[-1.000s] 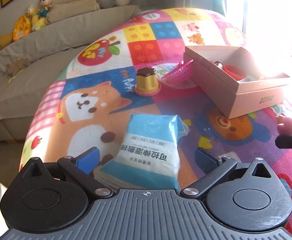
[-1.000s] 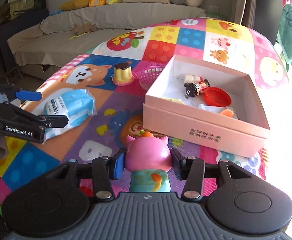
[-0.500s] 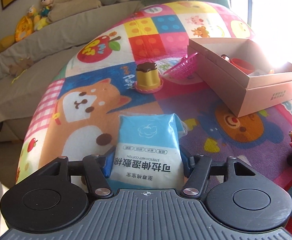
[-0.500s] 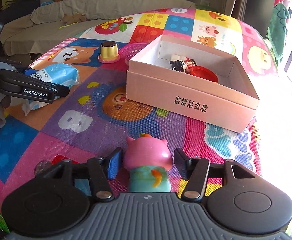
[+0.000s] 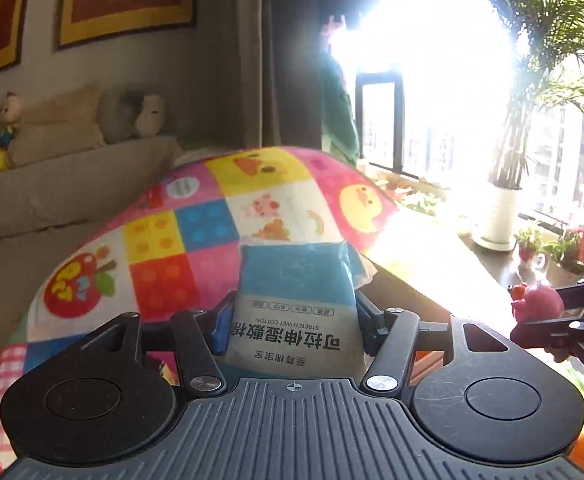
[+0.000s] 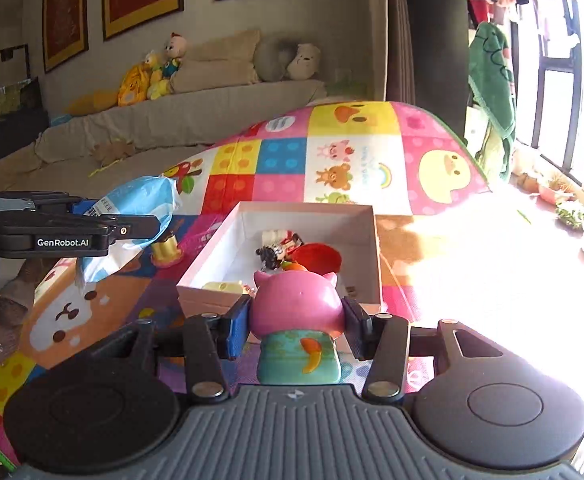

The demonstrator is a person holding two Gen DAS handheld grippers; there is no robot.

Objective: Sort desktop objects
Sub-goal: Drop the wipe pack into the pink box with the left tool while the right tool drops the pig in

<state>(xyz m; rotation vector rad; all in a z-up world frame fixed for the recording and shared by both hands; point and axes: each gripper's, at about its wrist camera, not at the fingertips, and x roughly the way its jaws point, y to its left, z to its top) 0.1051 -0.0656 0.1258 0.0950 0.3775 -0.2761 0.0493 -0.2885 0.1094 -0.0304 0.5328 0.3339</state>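
The left gripper [image 5: 294, 320] squeezes the blue wipes pack [image 5: 298, 300], up off the mat [image 6: 372, 160]. Only the right view shows the pink box [image 6: 292, 210]; the right gripper [image 6: 296, 326] pinches the pig toy [image 6: 297, 308] near it

Strong window [image 5: 444, 92] backlight blows out right side of both views; left dim, soft; fisheye-curved edges.

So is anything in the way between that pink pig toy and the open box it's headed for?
Nothing visible blocks it. The pink pig toy, held in the right gripper, hangs just short of the pink box's near wall. The box has no lid, and the red dish and small figure lie farther in.
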